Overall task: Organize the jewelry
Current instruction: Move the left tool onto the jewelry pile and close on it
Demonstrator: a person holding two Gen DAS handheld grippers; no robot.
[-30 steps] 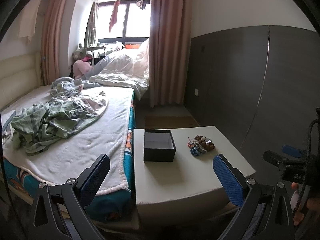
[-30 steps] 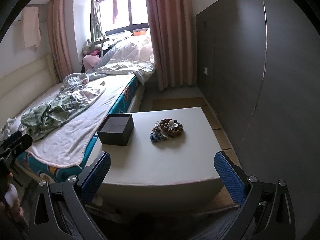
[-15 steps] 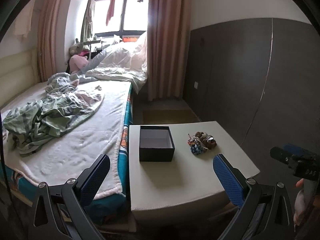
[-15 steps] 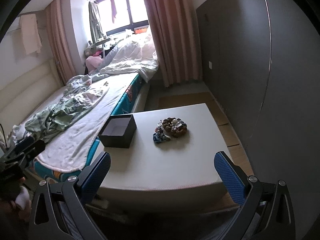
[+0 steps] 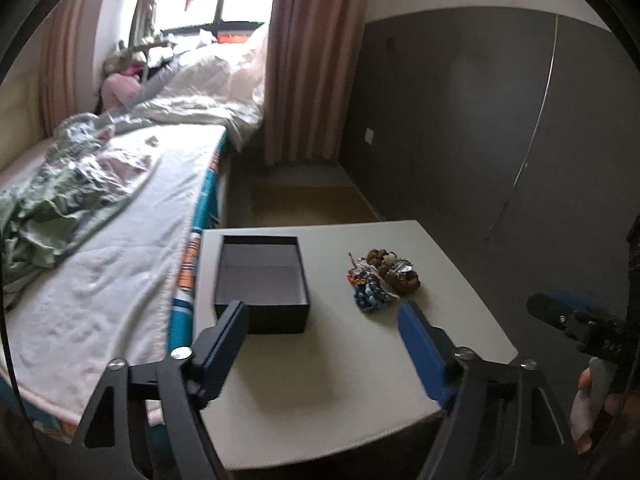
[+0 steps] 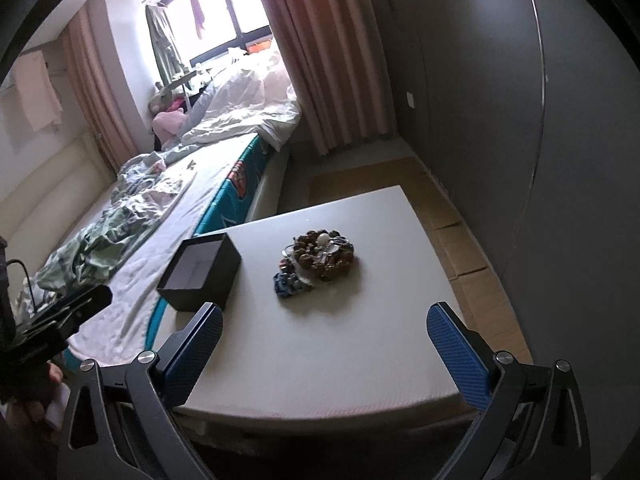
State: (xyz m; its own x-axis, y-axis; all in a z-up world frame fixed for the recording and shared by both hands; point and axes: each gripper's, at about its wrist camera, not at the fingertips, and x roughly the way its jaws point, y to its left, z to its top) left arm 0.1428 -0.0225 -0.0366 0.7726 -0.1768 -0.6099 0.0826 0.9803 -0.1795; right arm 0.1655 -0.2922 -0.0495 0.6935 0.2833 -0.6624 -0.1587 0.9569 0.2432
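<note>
No writing can be read anywhere. The bed's (image 6: 236,178) teal mattress edge carries a round red and orange printed patch, too blurred to make out, and pale marks on the right tool's (image 5: 592,344) black body stay illegible.

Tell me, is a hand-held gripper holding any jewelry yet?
No. The left hand-held gripper, jaws closing, and the right hold nothing; the jewelry lies untouched.

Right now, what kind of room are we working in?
Most likely a bedroom in a home: an unmade bed with rumpled bedding, pink curtains at a window hung with clothes, and a low white table holding a black box and a jewelry pile.
</note>
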